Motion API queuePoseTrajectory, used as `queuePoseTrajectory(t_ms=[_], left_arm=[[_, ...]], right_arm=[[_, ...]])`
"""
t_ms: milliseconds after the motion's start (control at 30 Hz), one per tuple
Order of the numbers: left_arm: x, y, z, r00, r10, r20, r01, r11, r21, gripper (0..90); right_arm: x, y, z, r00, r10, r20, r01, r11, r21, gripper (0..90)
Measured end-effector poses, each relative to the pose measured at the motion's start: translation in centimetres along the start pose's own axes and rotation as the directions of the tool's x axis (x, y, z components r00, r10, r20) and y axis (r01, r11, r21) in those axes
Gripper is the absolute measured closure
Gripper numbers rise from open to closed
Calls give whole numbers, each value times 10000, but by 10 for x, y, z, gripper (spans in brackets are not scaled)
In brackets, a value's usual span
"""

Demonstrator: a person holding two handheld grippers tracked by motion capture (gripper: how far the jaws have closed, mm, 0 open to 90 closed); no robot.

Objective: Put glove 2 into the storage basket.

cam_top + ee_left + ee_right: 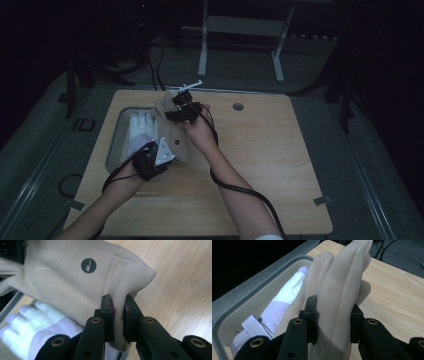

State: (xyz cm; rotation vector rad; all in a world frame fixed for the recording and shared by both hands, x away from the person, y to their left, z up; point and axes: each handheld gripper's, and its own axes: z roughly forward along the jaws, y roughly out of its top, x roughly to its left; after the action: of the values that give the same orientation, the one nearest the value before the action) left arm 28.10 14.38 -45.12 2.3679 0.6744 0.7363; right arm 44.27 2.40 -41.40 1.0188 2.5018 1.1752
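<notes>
A beige fleece glove [172, 132] with a round dark logo [88, 265] is stretched between both grippers, beside a grey tray [116, 131]. My left gripper [119, 315] is shut on the glove's cuff edge; in the high view that gripper [152, 159] sits at the tray's right rim. At the glove's finger end my right gripper [334, 315] is shut on the beige fingers [339, 277]; the high view shows it [185, 111] farther back. A white glove [138, 131] lies inside the tray [242, 297] and shows in both gripper views [27, 325] [284, 302].
The tray is sunk in the left part of a light wooden table [260, 150]. A round grommet [238, 106] sits near the far edge. Cables [235, 187] trail from the grippers. A white frame [240, 30] stands on the floor beyond the table.
</notes>
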Motion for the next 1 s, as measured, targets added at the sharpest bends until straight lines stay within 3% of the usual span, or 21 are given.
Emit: queuePoseTrajectory(t_ms=[267, 600, 1000], left_arm=[[13, -21, -14, 9989, -369, -299, 374, 9991, 189, 815], [30, -49, -27, 9958, -840, -371, 855, 9955, 405, 815], [32, -65, -14, 9940, -1083, -183, 1094, 9905, 829, 815]], right_arm=[[20, 14, 21, 9996, -121, -261, 124, 9999, 96, 690], [44, 25, 46, 9982, -367, -476, 379, 9990, 241, 689], [52, 21, 73, 9971, -563, -510, 596, 9960, 661, 688]])
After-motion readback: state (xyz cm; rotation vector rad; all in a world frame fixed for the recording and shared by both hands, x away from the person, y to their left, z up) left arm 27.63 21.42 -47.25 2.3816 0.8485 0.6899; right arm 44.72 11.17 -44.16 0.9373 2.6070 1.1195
